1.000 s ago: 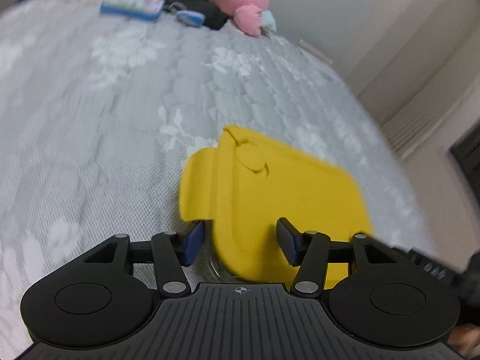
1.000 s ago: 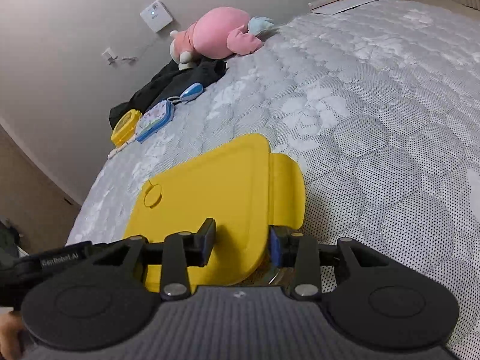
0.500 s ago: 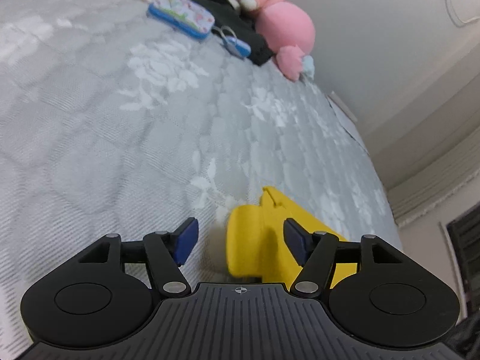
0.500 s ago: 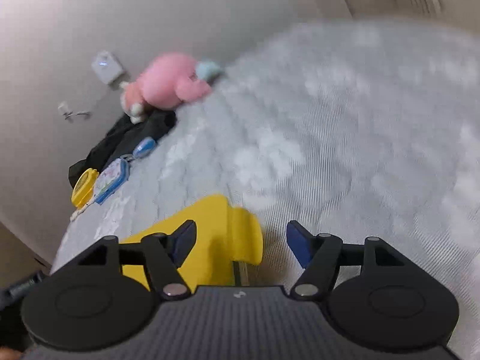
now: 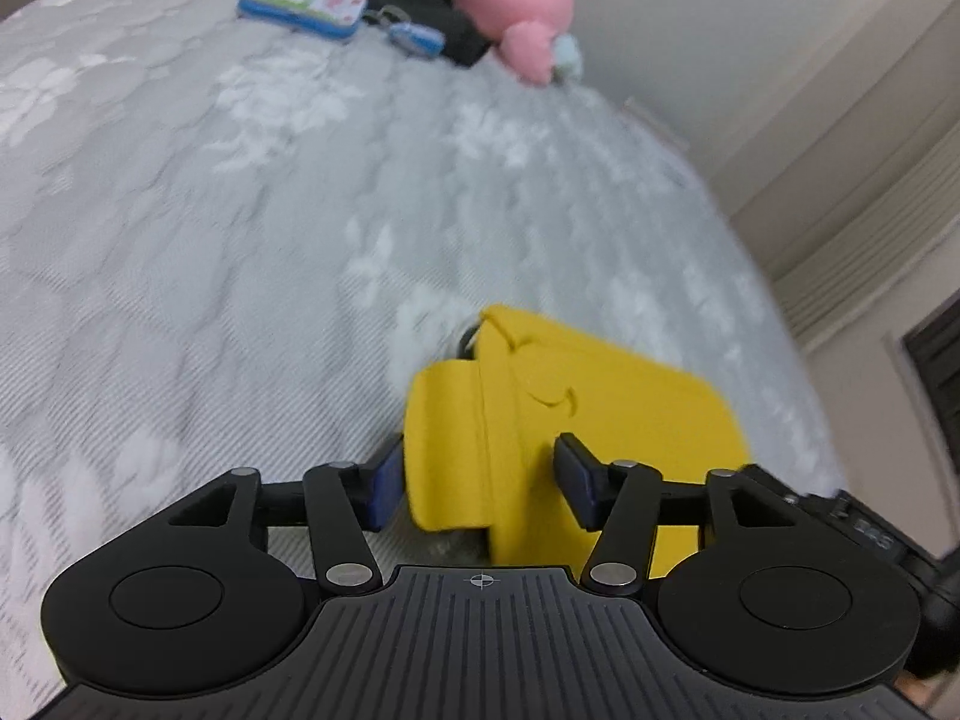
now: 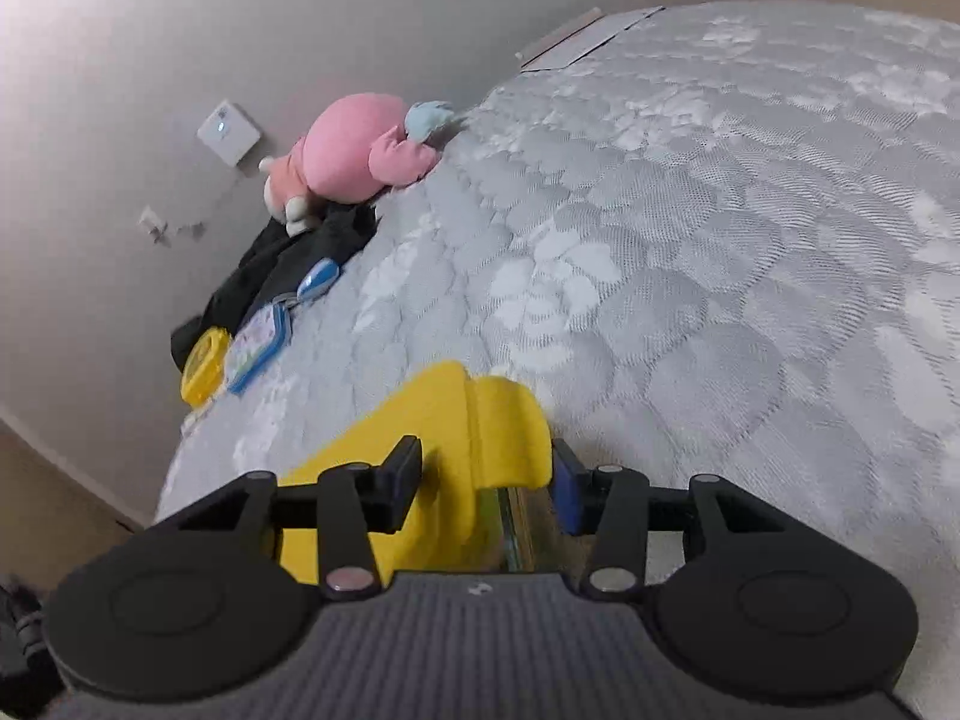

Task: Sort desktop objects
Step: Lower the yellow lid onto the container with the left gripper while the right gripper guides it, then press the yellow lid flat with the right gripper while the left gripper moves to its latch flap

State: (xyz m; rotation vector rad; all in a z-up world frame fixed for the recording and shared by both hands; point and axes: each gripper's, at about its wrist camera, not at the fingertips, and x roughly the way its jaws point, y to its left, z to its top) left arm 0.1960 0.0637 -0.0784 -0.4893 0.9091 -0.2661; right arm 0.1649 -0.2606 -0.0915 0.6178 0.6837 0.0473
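A clear container with a yellow lid lies on the grey quilted mattress. My left gripper straddles the lid's left flap. Its jaws are closing; the left pad sits against the flap's outer edge and the other finger lies over the lid top. My right gripper straddles the right flap of the yellow lid, also closing, with its blue pad just beside the flap's edge.
At the far end by the wall lie a pink plush toy, black cloth, a blue key fob, a blue tin and a small yellow box. Bare mattress stretches between them and the lid.
Half a second ago both grippers stood back from the lid with wider jaws. Both have returned over the flaps, and their jaws have narrowed around them.
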